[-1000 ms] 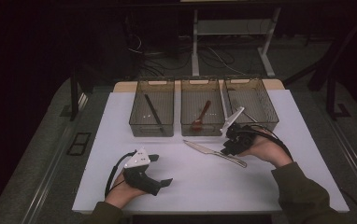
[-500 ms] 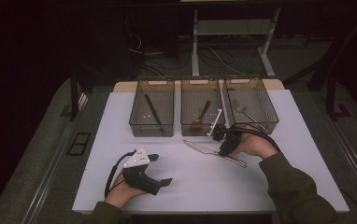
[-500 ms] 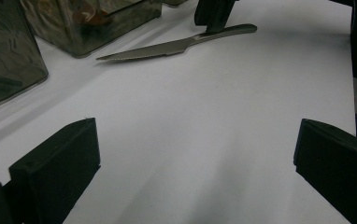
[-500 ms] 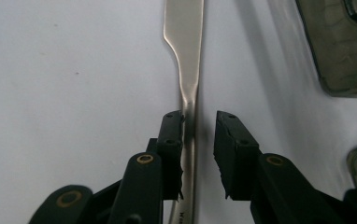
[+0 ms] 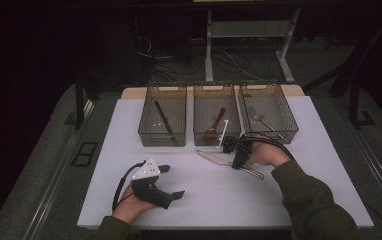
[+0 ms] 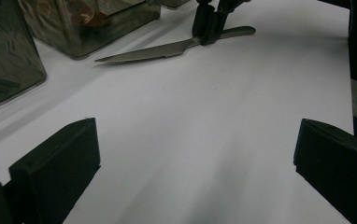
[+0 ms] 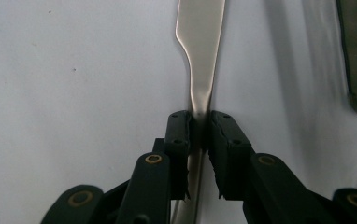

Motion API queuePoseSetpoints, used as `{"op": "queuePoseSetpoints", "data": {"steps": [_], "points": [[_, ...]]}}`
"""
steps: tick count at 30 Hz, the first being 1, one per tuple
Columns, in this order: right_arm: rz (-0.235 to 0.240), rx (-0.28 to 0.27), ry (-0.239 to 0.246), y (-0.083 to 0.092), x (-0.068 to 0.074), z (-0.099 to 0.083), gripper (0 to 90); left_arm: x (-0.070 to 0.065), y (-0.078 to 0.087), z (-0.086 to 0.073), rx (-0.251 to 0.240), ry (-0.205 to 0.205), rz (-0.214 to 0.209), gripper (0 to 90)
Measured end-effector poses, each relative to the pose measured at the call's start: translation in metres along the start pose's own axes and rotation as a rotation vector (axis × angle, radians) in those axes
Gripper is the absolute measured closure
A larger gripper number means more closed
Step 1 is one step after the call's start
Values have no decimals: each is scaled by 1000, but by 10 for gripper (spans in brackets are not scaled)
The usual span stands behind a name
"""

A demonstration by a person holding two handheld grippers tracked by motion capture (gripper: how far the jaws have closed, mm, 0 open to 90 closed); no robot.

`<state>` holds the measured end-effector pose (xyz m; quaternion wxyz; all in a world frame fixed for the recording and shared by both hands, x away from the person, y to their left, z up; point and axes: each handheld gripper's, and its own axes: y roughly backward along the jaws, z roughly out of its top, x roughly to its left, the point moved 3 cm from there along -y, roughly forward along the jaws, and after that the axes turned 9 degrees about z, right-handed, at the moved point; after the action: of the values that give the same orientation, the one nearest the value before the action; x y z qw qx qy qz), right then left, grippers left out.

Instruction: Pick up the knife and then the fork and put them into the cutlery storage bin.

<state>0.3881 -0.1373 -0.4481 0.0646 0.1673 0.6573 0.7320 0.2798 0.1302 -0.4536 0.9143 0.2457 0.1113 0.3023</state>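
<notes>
So my right hand-held gripper (image 5: 238,159) is down on the knife (image 5: 218,158), and in the right gripper view the jaws have just been closing in on it. The pads (image 7: 180,135) now sit snug against either side of the metal, right where the handle narrows toward the blade. I'd call that a grip on the knife, clamped at the neck.

The knife itself is lying flat on the white bench (image 5: 299,190), just in front of the middle bin (image 5: 217,141). From the high view, its serrated blade points off to my left and the handle runs back under my right hand (image 5: 264,155). The left gripper view shows it nicely too: blade out to the left, my other gripper standing on it near the handle end.

My left hand-held gripper (image 5: 171,181) is resting on the bench nearer to me, well apart from the knife. Its jaws are spread wide with nothing but bare bench between them.

Behind all this are three see-through bins in a row. The left bin (image 5: 162,140) has a dark stick-like thing in it that I can't make out properly. The middle one holds a reddish-brown spoon (image 5: 215,125), and the right bin (image 5: 274,136) has a fork (image 5: 262,120) in it. The right bin's corner is close by my right hand.
</notes>
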Motion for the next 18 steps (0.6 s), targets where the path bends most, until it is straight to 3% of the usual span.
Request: {"op": "queuePoseSetpoints", "data": {"steps": [11, 18], "points": [[-28, 17, 5, -1, 3, 2, 789, -1, 0, 0, 1, -5, 0, 0], [-27, -13, 11, 0, 3, -2, 791, 0, 0, 0, 3, -3, 1, 0]]}}
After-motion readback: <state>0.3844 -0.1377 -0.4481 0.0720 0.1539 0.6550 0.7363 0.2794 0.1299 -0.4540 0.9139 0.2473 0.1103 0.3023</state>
